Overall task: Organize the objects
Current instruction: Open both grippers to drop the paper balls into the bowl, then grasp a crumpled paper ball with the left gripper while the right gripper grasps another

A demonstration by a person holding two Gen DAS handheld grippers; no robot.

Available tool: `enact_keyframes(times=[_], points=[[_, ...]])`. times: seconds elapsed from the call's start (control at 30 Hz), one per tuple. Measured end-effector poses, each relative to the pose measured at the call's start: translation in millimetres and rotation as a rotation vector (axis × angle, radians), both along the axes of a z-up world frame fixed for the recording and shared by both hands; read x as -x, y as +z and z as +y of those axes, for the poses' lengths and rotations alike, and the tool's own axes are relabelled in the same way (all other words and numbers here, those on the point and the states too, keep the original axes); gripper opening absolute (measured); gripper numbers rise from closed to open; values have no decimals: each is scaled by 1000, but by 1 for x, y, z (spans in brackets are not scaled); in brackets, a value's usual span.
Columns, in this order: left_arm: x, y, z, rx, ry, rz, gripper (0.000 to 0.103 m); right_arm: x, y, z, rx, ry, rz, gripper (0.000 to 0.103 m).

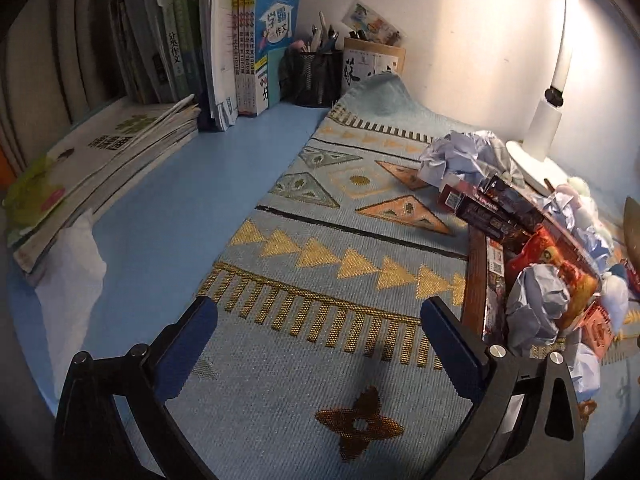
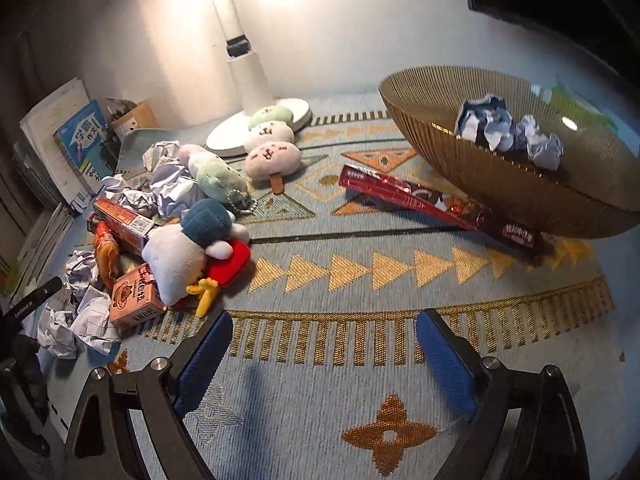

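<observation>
My left gripper (image 1: pixel 320 308) is open over the patterned blue mat (image 1: pixel 360 208), with nothing between its fingers. To its right lies a heap: crumpled paper balls (image 1: pixel 536 304), a dark snack box (image 1: pixel 496 208) and a red snack packet (image 1: pixel 560 264). My right gripper (image 2: pixel 324 320) is also open and empty above the mat. Ahead on its left are a white and blue plush toy (image 2: pixel 188 252), a pink carton (image 2: pixel 136 296), a lolly-shaped plush (image 2: pixel 272 156) and loose paper balls (image 2: pixel 88 320). A gold wire bowl (image 2: pixel 520 208) at the right holds several paper balls (image 2: pixel 504 128). A long red box (image 2: pixel 400 192) leans against it.
A white desk lamp (image 2: pixel 248 80) stands at the back against the wall. Stacked books (image 1: pixel 100 172), upright books (image 1: pixel 248 48) and a black mesh pen holder (image 1: pixel 316 76) line the left and far side. A white tissue (image 1: pixel 68 272) lies on the blue desk.
</observation>
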State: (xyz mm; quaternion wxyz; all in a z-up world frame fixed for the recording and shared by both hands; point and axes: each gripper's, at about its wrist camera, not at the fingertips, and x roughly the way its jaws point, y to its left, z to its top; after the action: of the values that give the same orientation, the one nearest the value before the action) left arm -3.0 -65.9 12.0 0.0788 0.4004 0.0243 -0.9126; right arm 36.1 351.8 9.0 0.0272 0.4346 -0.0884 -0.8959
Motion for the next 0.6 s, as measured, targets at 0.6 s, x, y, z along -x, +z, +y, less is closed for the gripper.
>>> enact_keyframes(times=[0.6], points=[[5, -11, -1, -29, 2, -101, 103, 5, -4, 1, -9, -12, -30, 103]])
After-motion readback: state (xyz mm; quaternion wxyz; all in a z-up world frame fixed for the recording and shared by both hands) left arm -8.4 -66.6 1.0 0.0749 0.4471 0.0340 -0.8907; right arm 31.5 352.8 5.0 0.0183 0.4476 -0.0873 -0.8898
